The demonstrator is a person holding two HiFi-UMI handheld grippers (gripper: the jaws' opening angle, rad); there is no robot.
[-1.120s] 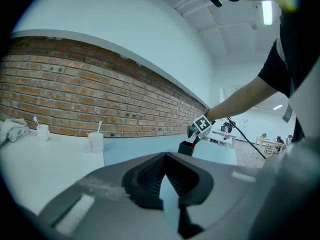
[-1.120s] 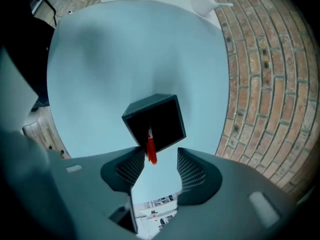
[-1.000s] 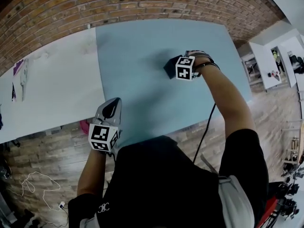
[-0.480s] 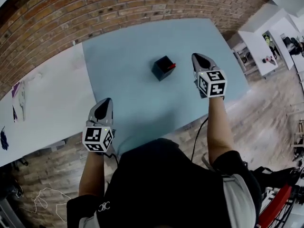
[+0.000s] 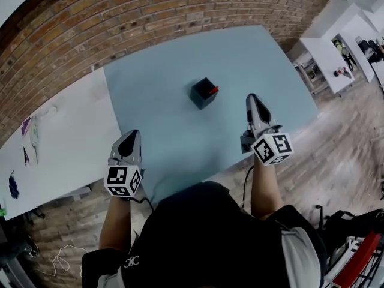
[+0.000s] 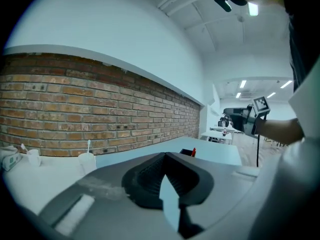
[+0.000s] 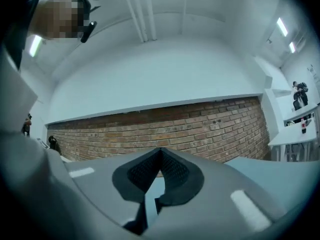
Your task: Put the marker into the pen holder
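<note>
A black cube-shaped pen holder (image 5: 203,93) stands on the blue table (image 5: 180,125), with the red-capped marker (image 5: 213,90) sticking out of its top. The holder and marker (image 6: 193,152) also show small in the left gripper view. My right gripper (image 5: 252,101) is shut and empty, pulled back to the table's near right edge, well clear of the holder. My left gripper (image 5: 128,140) is shut and empty at the near left edge. In both gripper views the jaws meet with nothing between them.
A white table (image 5: 54,143) adjoins the blue one on the left, with small items at its far end and a white cup (image 6: 86,160). A brick wall (image 5: 120,17) runs behind. A cable (image 5: 245,188) hangs from the right gripper. Other desks stand at far right.
My right gripper left the marker in the holder, shut, and drew back toward me to the table's near edge. The left gripper barely moved.
</note>
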